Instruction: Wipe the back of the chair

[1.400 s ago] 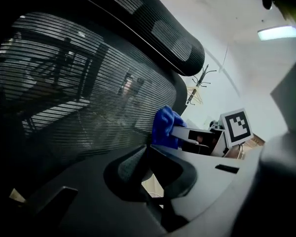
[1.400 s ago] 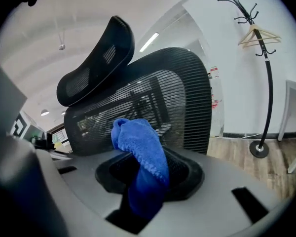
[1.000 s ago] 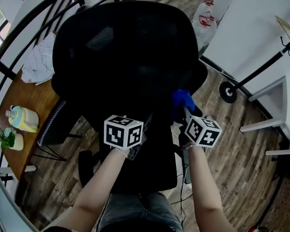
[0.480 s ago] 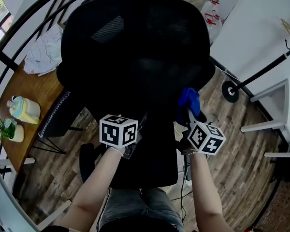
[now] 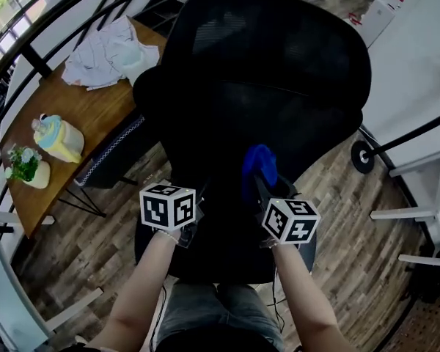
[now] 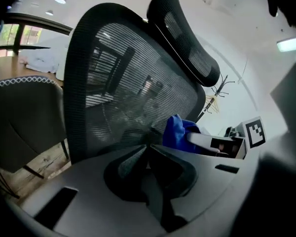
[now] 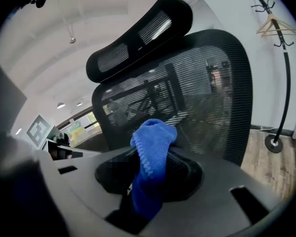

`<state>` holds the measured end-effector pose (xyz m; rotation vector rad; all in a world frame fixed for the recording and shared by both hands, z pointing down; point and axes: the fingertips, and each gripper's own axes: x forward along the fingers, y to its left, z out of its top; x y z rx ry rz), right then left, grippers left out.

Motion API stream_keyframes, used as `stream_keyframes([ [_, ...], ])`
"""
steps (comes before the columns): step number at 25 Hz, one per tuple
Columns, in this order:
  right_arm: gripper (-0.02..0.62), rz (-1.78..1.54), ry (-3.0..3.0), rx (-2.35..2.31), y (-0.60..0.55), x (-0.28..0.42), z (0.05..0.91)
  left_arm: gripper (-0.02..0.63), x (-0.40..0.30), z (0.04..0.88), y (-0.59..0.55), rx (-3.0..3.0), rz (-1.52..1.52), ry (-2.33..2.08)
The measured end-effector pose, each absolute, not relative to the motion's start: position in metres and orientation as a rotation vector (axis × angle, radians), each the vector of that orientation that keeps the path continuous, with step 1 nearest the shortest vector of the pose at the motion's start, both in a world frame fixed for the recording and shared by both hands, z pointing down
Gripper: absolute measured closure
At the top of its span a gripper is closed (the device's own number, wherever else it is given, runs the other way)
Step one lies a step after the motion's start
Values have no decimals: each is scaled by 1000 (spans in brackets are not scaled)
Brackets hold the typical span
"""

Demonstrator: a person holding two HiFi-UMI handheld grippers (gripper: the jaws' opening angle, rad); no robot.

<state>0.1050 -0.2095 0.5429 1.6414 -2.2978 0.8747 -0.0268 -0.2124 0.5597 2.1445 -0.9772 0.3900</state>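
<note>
Chair back point(image 5: 264, 72) fills the middle of the head view, black mesh facing the person. The right tool point(image 7: 148, 181) is clenched on the blue cloth point(image 5: 259, 169). A second ago the cloth sat at the right edge of the lower backrest; it now lies nearer the middle and looks pressed to the mesh, though contact is hard to confirm. That suggests a leftward wiping stroke is under way, with the upper mesh likely still to do. The left tool point(image 6: 148, 154) is closed on nothing, near the backrest's lower left.
</note>
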Motion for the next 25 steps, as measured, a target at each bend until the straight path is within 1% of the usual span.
stream_keyframes([
  [9, 460, 835, -2418, 1356, -220, -20, 555, 580, -110, 569, -204, 2037, 312, -1131],
  [14, 460, 833, -2447, 1235, -229, -68, 567, 580, -145, 575, -197, 1969, 281, -1195],
  [19, 460, 863, -2452, 1182, -240, -87, 578, 580, -156, 586, -193, 1934, 299, -1201],
  [25, 460, 893, -2401, 1216, -258, -71, 594, 580, -148, 595, -200, 1915, 286, -1209],
])
